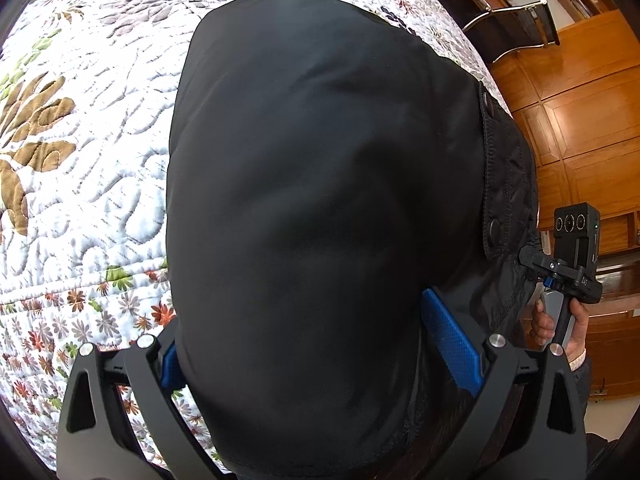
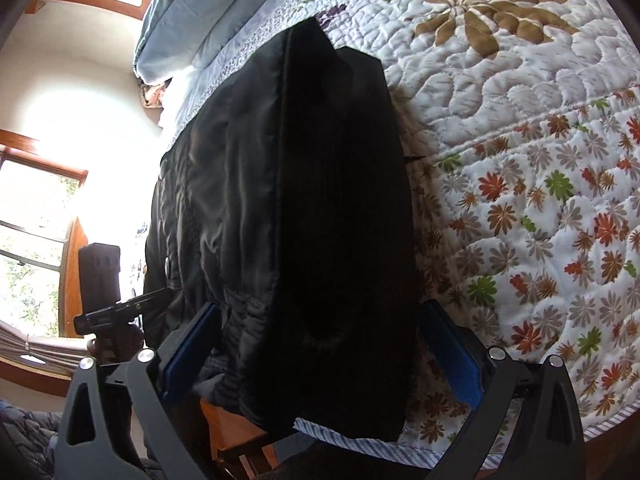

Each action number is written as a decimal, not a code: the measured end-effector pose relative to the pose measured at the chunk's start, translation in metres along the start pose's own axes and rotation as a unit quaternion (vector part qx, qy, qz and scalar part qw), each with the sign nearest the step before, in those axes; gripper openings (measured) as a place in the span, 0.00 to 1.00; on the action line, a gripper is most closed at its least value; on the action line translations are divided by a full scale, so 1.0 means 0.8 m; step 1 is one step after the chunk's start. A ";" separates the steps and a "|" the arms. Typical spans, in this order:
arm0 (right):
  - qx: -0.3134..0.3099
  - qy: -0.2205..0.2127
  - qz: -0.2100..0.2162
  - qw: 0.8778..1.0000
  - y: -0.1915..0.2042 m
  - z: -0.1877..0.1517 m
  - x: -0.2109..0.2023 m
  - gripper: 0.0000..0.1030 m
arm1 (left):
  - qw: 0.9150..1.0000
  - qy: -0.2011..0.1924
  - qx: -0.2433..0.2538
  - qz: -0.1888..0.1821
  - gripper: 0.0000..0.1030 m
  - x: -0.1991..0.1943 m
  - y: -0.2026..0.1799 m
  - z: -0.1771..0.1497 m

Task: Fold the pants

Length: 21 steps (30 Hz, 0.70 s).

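Black padded pants (image 1: 320,184) lie folded in a thick bundle on the floral quilt (image 1: 80,200), near the bed's edge. A snap-button placket (image 1: 494,184) runs along their right side. My left gripper (image 1: 312,356) is open, its blue pads (image 1: 450,344) straddling the near end of the bundle. From the other side, the same pants (image 2: 312,208) fill the gap of my right gripper (image 2: 320,356), also open, with a blue pad (image 2: 452,356) on either flank. Fabric hides the fingertips in both views.
The bed's edge and a wooden floor (image 1: 580,112) lie to the right in the left wrist view, with a chair (image 1: 516,24) beyond. A hand (image 1: 556,328) holds the other gripper's handle. Pillows (image 2: 200,12) and a window (image 2: 32,232) appear in the right wrist view.
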State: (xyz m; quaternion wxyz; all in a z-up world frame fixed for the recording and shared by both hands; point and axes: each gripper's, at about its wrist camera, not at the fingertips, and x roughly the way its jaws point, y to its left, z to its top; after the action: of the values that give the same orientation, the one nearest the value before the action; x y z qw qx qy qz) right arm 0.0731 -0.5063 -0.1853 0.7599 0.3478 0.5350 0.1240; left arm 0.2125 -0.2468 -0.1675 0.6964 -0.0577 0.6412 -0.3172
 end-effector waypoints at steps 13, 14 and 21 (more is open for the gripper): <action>-0.067 -0.027 -0.014 0.997 0.041 -0.011 -0.009 0.53 | 1.000 -0.017 0.001 -0.003 0.66 -0.029 0.004 0.009; -0.067 -0.028 -0.013 0.997 0.044 -0.010 -0.009 0.53 | 1.000 -0.018 -0.001 -0.006 0.66 -0.031 0.009 0.008; -0.073 -0.025 -0.005 0.997 0.061 0.009 0.003 0.52 | 0.999 -0.033 -0.017 -0.008 0.66 -0.049 0.041 0.008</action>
State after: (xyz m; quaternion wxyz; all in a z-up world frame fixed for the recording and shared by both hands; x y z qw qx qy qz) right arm 0.0891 -0.4722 -0.1531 0.7968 0.2917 0.5072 0.1507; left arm 0.2317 -0.2030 -0.1490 0.7136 -0.0852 0.6224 -0.3100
